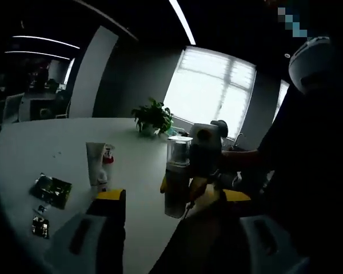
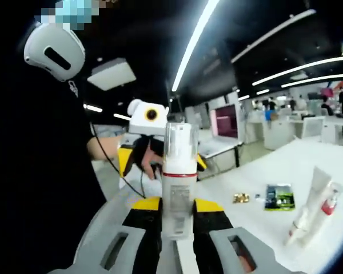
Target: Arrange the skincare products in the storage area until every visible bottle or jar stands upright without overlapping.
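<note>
Bottle: a white pump bottle [image 2: 179, 188] with a clear cap and a red band is seen upright in the right gripper view, raised above the table; in the left gripper view it [image 1: 176, 177] is seen in front of the person.
Right gripper: its jaws [image 2: 177, 220] are clamped on the bottle's lower body, one yellow-tipped jaw on each side; in the left gripper view it [image 1: 188, 191] is seen at the bottle, held by a gloved hand [image 1: 217, 171].
Left gripper: its jaws [image 1: 174, 197] are spread apart with nothing between them; in the right gripper view it [image 2: 154, 151] is seen behind the bottle, held by a gloved hand [image 2: 146, 157].
Tube: a white tube [image 1: 95, 164] is stood on the table [image 1: 57, 142], touching a small bottle with a red collar [image 1: 107, 162]; in the right gripper view the pair [image 2: 315, 200] is seen leaning together.
Packets: a green packet [image 1: 52, 190] and a smaller dark one [image 1: 40, 226] are laid flat near the tube.
Plant: a potted plant [image 1: 152, 117] is set at the table's far edge by the window [image 1: 214, 88].
</note>
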Demonstrator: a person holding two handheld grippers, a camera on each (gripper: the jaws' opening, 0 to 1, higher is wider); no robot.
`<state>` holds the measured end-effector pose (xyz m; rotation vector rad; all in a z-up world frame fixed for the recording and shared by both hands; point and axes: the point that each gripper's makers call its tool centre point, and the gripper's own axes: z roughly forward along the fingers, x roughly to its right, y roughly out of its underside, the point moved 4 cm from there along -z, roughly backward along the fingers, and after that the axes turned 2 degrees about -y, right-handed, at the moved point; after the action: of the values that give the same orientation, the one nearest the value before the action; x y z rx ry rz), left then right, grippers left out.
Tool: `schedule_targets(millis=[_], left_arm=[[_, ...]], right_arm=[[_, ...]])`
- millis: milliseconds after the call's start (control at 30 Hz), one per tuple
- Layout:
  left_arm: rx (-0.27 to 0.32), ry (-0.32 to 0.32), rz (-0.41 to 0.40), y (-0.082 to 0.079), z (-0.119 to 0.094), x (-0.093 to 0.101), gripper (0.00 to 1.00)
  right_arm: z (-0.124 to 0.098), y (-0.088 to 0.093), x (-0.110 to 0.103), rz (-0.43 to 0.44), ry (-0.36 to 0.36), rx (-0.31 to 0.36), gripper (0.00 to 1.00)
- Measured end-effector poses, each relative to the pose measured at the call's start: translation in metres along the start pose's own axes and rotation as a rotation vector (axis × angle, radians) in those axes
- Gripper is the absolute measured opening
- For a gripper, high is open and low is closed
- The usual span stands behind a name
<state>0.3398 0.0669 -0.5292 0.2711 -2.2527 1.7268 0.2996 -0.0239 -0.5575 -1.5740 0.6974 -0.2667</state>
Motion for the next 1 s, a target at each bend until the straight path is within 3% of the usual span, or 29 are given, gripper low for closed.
schedule_targets(millis=[300, 700, 1000], left_arm=[[0.015, -0.116, -0.026, 0.004, -0.016, -0.012, 0.75], [0.007, -0.250, -0.069, 0.016, -0.029, -0.034, 0.97], [0.007, -0.295, -0.087, 0.022, -0.029, -0.042, 0.99]], right_arm=[[-0.003, 0.013, 0.026, -0.004, 0.075, 0.030, 0.11], [-0.005, 0.059, 0.061, -0.005, 0.180, 0.004, 0.11], [-0.010, 0.084, 0.089, -0.016, 0.235, -0.015, 0.11]])
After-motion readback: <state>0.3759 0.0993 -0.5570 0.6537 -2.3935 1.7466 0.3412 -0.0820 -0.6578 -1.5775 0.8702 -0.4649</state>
